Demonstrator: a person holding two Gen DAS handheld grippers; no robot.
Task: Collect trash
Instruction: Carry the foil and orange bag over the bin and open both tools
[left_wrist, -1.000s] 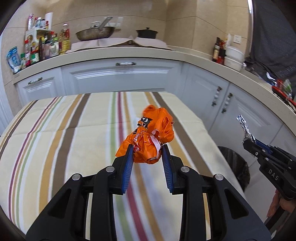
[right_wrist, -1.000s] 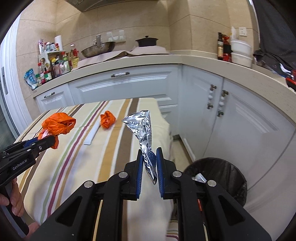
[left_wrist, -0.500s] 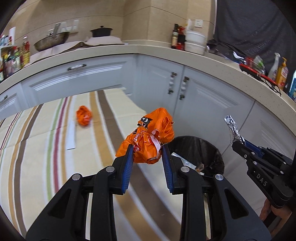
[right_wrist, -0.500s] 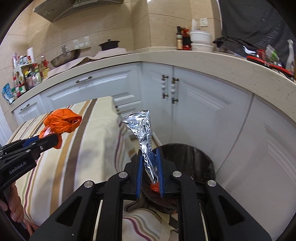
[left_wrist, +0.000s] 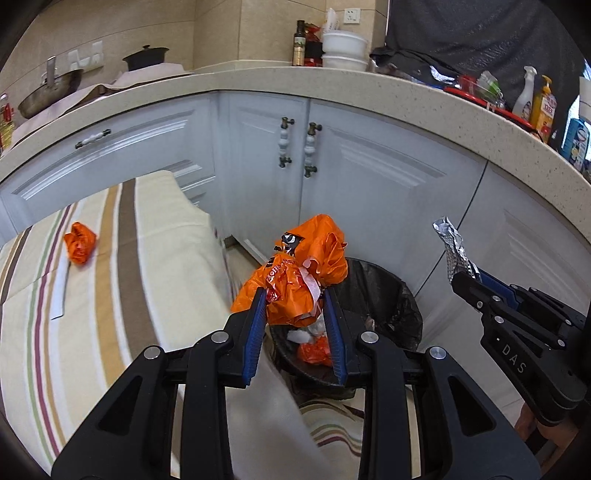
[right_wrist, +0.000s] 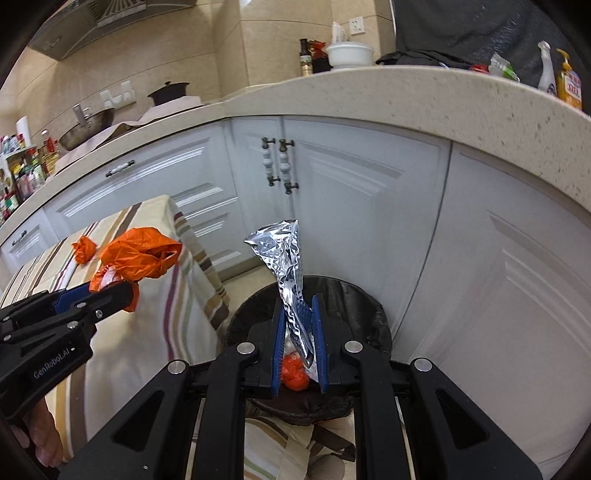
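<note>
Orange wad (left_wrist: 79, 247) sits over on the striped tablecloth (left_wrist: 155, 266) at the left of the left wrist view, next to a white strip (left_wrist: 61, 295). Centre frame, the left gripper (left_wrist: 295, 314) tilts down, clamped on a crumpled orange bag (left_wrist: 299, 273) right above the black bin (left_wrist: 384, 295). Some orange trash (left_wrist: 314, 349) is in there already. Far right, the right gripper (left_wrist: 463, 271) angles in from the lower corner, pinched tight on a foil wrapper (left_wrist: 452, 245), also near the bin's rim.

Even, bright indoor lighting; fisheye bending and dark vignetting at frame corners; slight motion blur on the striped tablecloth (left_wrist: 122, 280), lower left.
</note>
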